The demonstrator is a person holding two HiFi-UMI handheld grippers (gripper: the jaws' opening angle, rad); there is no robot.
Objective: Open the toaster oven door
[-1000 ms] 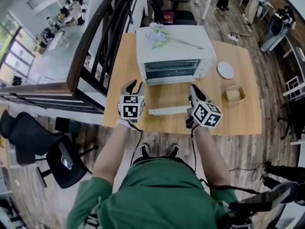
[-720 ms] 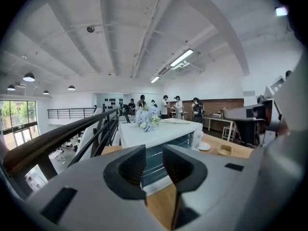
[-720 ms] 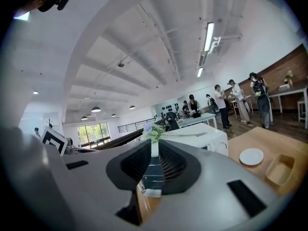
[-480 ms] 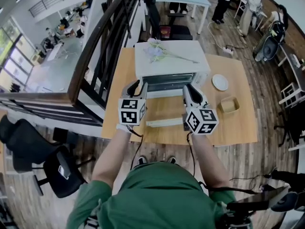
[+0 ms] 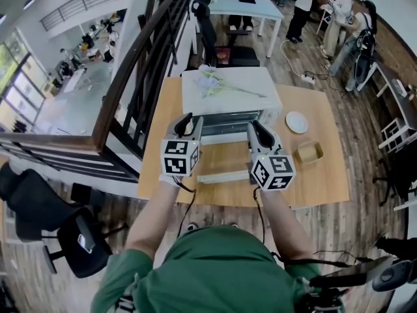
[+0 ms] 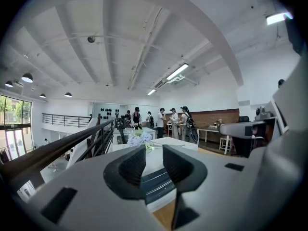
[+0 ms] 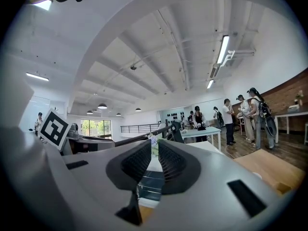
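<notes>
A white toaster oven [image 5: 229, 98] stands at the back of a wooden table [image 5: 326, 181], with pale flowers [image 5: 210, 80] lying on its top. Its dark front window [image 5: 228, 121] faces me; I cannot tell how its door stands. A long white strip [image 5: 223, 176] lies on the table before it. My left gripper [image 5: 188, 118] hovers at the oven's front left, my right gripper [image 5: 258, 128] at its front right. In the left gripper view the left gripper [image 6: 154, 165] is open and empty. My right gripper [image 7: 155, 160] shows a narrow gap with nothing in it.
A white plate [image 5: 296, 122] and a small tan box [image 5: 309, 152] sit right of the oven. A dark railing [image 5: 133, 70] runs along the table's left side. An office chair [image 5: 78, 237] stands lower left. People stand by a white table [image 5: 251, 6] behind.
Both grippers have risen and moved forward, from beside the white strip to just in front of the oven. The oven and strip have not moved on the table.
</notes>
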